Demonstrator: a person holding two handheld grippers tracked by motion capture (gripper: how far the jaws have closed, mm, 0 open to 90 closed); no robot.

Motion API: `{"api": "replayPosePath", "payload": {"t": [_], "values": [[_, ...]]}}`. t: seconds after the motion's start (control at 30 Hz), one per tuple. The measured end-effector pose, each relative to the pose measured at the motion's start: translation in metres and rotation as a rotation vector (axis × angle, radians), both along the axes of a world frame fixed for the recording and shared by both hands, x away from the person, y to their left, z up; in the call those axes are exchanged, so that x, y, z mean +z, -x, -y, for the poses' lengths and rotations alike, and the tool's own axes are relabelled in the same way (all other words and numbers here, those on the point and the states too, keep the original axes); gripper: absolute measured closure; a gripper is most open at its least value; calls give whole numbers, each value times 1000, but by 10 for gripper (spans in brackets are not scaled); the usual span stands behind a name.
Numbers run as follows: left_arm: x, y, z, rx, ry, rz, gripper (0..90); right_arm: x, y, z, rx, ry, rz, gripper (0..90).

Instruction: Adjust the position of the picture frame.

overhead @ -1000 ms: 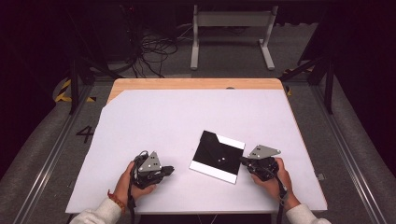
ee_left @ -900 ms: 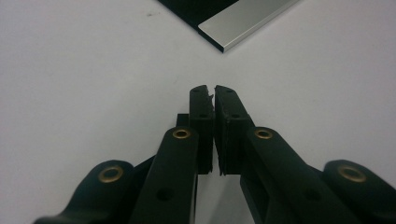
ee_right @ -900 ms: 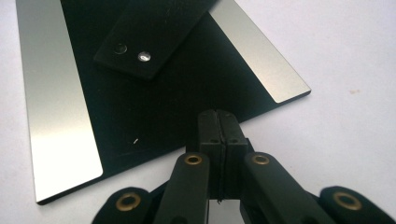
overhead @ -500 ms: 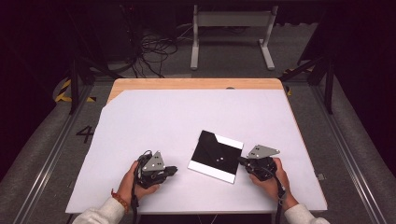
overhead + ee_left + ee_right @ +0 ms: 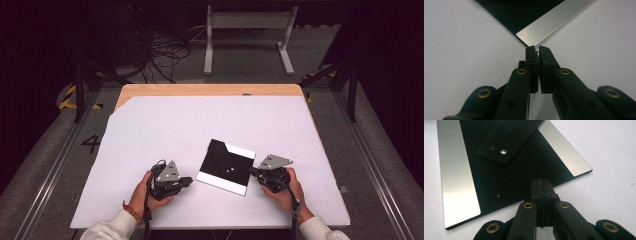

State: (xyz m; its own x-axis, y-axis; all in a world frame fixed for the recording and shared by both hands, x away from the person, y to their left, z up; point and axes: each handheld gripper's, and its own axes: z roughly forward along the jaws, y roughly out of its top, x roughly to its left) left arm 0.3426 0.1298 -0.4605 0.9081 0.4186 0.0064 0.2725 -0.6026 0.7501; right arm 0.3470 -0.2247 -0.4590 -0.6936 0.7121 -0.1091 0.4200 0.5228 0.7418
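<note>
A flat black square plate (image 5: 223, 167) with a silver strip along two opposite edges lies on the white table sheet (image 5: 200, 120). A small black bar (image 5: 509, 138) with two round dots rests on top of it. My left gripper (image 5: 189, 181) lies at the plate's near left side, shut and empty. In the left gripper view its tips (image 5: 537, 49) sit right at a corner of one silver strip (image 5: 549, 22). My right gripper (image 5: 252, 171) is at the plate's right edge, also shut. In the right gripper view its tips (image 5: 543, 181) are over the plate's black edge (image 5: 506, 180).
The sheet covers a wooden table whose bare far edge (image 5: 210, 90) shows. Behind the table on the floor are a white metal stand (image 5: 248, 37) and tangled cables (image 5: 165, 55). Open sheet lies on all sides of the plate.
The plate and my right gripper have crept slightly to the left. My left gripper has edged a little to the right, toward the plate.
</note>
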Motion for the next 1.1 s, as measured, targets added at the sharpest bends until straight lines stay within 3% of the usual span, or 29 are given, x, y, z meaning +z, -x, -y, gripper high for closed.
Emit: {"api": "replayPosePath", "payload": {"t": [0.53, 0.7, 0.83, 1.1], "values": [[1, 1, -1, -1, 2, -1, 868, 6, -4, -4, 41, 14, 12, 900], [1, 1, 0, 0, -4, -4, 889, 18, -21, 14, -19, -46, 29, 900], [1, -1, 4, -6, 1, -6, 900, 17, -40, 22, -66, -52, 35, 900], [-1, -3, 14, -5, -20, -10, 900, 11, -63, 9, -77, -53, 25, 900]]}}
